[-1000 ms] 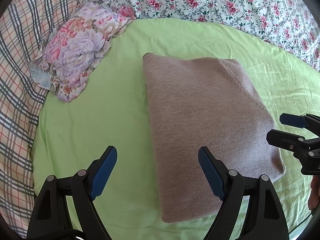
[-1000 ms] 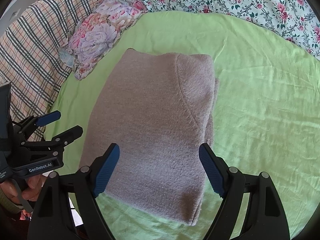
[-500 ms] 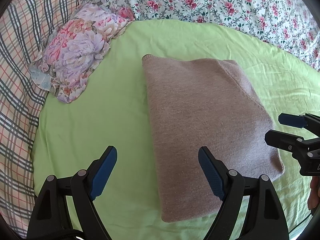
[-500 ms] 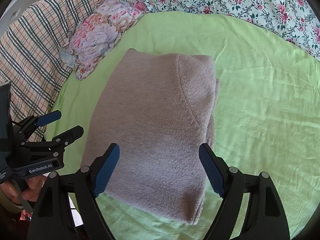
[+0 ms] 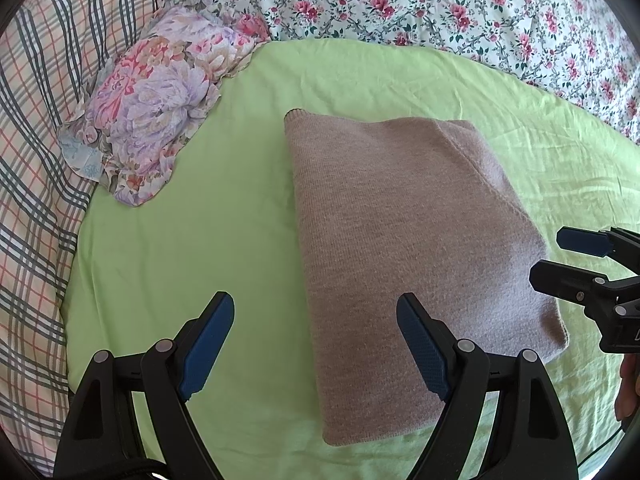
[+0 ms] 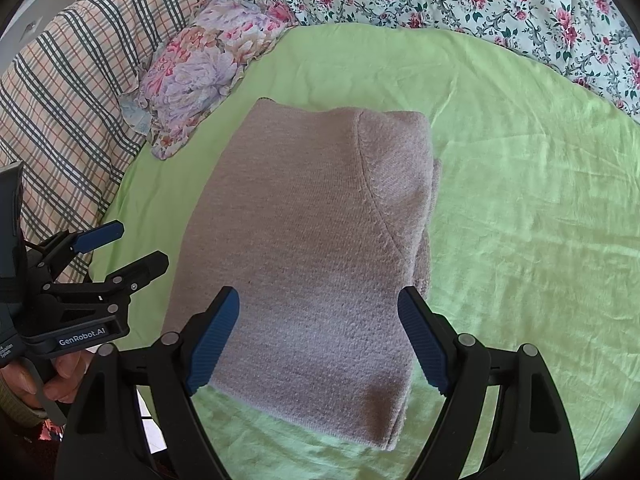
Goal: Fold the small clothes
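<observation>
A folded taupe knit sweater (image 5: 404,240) lies flat on the light green sheet (image 5: 180,240); it also shows in the right wrist view (image 6: 312,256). My left gripper (image 5: 316,344) is open and empty, held above the sweater's near left edge. My right gripper (image 6: 320,340) is open and empty, held above the sweater's near end. In the left wrist view the right gripper (image 5: 560,256) sits at the sweater's right side. In the right wrist view the left gripper (image 6: 120,248) sits to the sweater's left.
A folded floral garment (image 5: 160,108) lies at the far left of the green sheet, also in the right wrist view (image 6: 204,76). A plaid blanket (image 5: 36,120) covers the left side. A flowered bedspread (image 5: 440,4) runs along the back.
Both grippers have stayed open and almost still. The sweater has not moved.
</observation>
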The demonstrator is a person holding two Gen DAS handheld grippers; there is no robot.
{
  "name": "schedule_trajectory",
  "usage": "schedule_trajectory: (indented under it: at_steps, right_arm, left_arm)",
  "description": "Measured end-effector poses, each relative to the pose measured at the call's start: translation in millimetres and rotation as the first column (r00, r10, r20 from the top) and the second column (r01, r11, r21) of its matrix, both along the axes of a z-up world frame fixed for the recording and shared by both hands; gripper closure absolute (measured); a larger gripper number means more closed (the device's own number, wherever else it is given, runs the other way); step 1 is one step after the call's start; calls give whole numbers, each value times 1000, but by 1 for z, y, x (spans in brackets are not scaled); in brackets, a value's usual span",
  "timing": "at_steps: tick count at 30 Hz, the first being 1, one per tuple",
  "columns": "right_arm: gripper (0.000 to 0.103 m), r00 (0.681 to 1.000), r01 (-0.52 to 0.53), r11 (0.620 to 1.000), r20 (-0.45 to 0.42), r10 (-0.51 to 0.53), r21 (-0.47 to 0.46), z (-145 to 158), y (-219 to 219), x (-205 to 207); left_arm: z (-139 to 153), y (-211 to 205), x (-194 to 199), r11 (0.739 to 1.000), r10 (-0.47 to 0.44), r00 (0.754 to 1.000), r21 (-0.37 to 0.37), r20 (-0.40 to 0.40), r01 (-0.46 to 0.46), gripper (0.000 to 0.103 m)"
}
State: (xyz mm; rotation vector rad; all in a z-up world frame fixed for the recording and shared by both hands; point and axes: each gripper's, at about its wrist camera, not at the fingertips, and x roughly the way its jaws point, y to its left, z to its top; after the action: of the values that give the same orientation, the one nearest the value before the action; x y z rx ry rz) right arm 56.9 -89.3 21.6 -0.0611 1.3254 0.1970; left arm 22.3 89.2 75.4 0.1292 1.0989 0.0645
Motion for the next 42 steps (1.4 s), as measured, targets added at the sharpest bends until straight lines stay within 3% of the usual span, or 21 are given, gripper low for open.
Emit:
schedule_trajectory:
  at_steps: [42]
  right_arm:
    - [21,1000,16,1000,-5,-16,6,-6,-13,12]
  left_arm:
    - [-5,1,12,1000,13,1000,-12,-14,-13,19]
